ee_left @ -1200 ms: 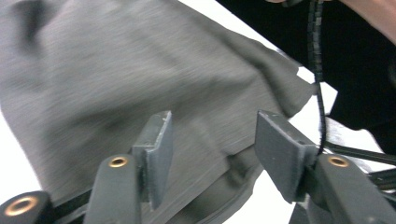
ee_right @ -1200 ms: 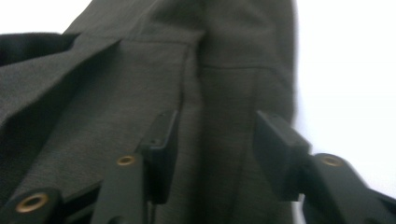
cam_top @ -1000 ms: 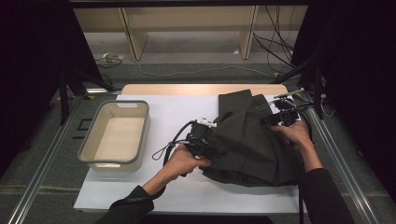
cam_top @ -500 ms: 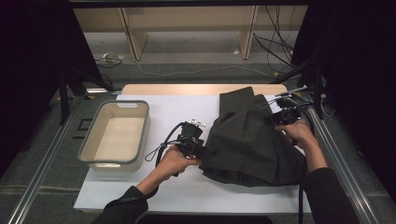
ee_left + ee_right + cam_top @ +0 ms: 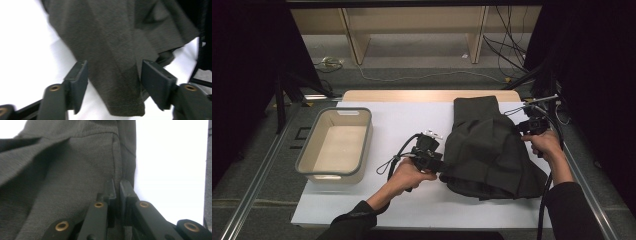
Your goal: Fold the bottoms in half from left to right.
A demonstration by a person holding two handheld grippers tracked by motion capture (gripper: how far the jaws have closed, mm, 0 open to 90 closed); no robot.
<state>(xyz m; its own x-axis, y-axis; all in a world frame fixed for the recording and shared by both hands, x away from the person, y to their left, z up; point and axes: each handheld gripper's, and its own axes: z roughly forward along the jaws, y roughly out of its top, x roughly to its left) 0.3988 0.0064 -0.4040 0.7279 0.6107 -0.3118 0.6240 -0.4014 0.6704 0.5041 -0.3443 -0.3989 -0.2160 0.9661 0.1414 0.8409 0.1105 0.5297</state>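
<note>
Fingers (image 5: 78, 82) of my left gripper (image 5: 437, 165) stand spread, having just been closing, with the near left hem of the dark garment (image 5: 492, 150) lying between them but not pressed. Left of that gripper, I see a beige tub (image 5: 312, 165) sitting at the left edge of the white surface (image 5: 412, 120), well apart from the cloth. Going right, the garment lies crumpled on the right half of the surface, its narrower part reaching toward the far edge. At its right edge, my right gripper (image 5: 524, 127) has its fingers (image 5: 110, 192) pressed together, pinching a seam of the fabric.
</note>
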